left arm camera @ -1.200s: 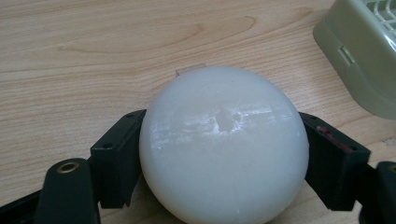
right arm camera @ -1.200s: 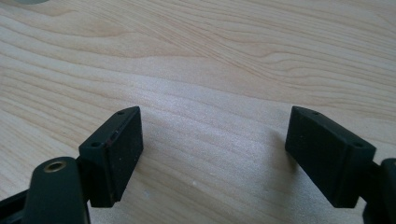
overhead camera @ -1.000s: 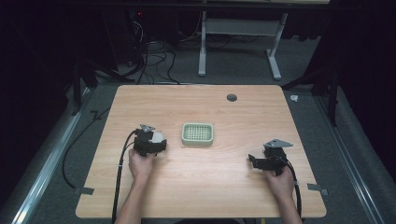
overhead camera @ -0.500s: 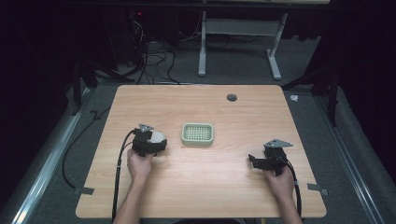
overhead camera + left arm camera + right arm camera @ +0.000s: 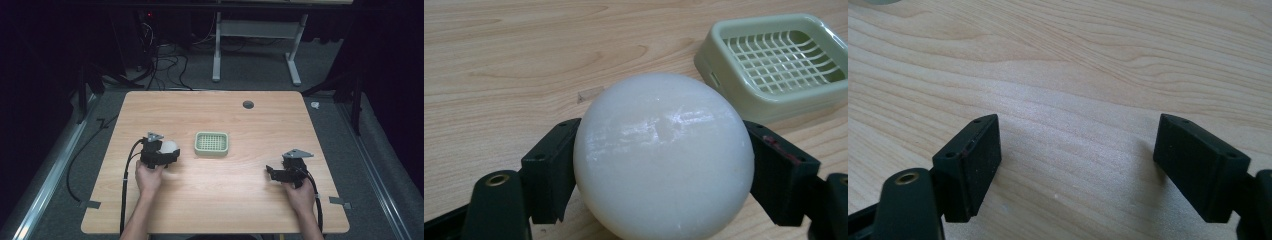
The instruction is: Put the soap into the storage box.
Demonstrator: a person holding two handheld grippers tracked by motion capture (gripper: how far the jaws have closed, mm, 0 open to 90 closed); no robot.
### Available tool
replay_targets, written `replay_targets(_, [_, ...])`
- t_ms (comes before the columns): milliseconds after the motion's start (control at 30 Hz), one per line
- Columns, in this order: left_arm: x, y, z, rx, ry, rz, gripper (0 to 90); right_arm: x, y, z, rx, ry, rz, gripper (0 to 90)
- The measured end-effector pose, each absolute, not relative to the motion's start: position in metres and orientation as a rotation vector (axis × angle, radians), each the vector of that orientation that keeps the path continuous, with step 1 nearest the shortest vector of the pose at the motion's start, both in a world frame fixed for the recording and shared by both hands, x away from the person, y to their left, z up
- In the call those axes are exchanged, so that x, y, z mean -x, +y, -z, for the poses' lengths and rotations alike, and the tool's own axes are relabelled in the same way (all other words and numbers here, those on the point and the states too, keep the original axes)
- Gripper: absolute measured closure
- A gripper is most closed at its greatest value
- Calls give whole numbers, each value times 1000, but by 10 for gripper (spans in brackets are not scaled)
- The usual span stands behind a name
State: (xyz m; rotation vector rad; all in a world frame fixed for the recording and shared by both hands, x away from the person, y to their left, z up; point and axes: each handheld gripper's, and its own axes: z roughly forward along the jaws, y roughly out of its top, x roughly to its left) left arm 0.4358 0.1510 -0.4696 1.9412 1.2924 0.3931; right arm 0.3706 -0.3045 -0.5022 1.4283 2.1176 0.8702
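Observation:
A white, rounded bar of soap sits between the jaws of my left gripper, which is shut on it just above the wooden table. In the high view the left gripper holds the soap left of a pale green slatted soap dish. The dish is empty, and its rim shows at the upper right of the left gripper view. My right gripper rests low at the table's right side. Its jaws stand wide open over bare wood with nothing between them.
The wooden table has a dark round cable hole at its far right. Black cables trail from both grippers toward the near edge. On the floor beyond the table are a white desk frame and tangled cables.

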Motion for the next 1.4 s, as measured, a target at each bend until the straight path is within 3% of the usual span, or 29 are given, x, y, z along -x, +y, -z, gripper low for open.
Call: replay_targets(1400, [-425,102,423,-2026,1040,-336,236,-370,-305,502,-1430,2117,-872,199])
